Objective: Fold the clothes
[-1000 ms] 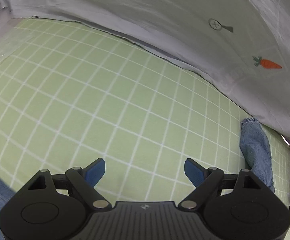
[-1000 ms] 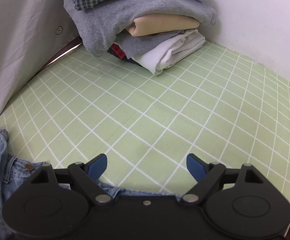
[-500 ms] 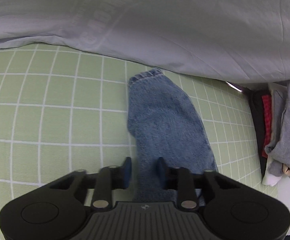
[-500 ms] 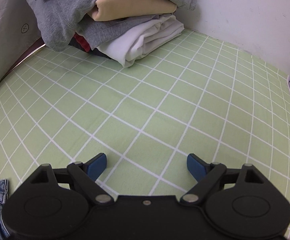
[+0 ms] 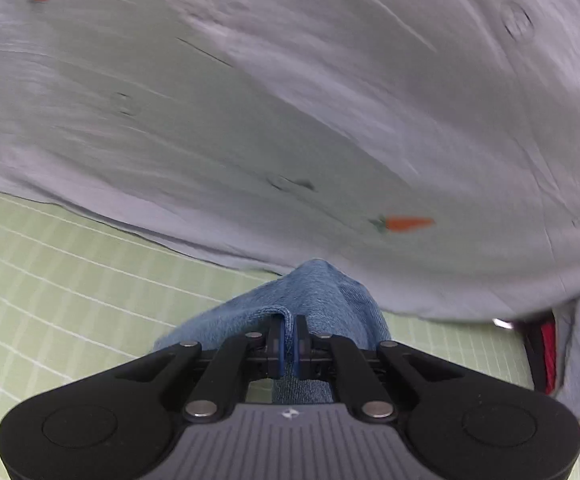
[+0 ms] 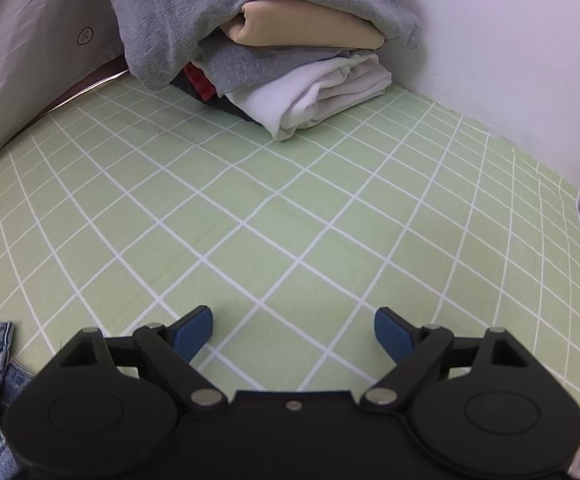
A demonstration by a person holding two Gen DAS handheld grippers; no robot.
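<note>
Pinching the jeans [image 5: 321, 300], left tongs [image 5: 288, 338] face a grey sheet [image 5: 290, 120]; right tongs [image 6: 293, 330] gape.

Right gripper [image 6: 293, 326] jaws wide, green checked sheet [image 6: 290, 208] — folded stack [image 6: 274, 48] beyond

A green sheet [image 6: 290, 208] with a white grid covers the bed. Behind it hangs pale grey cloth [image 5: 290, 100] printed with small carrots; a plain white wall [image 6: 509, 40] bounds its right side.
</note>
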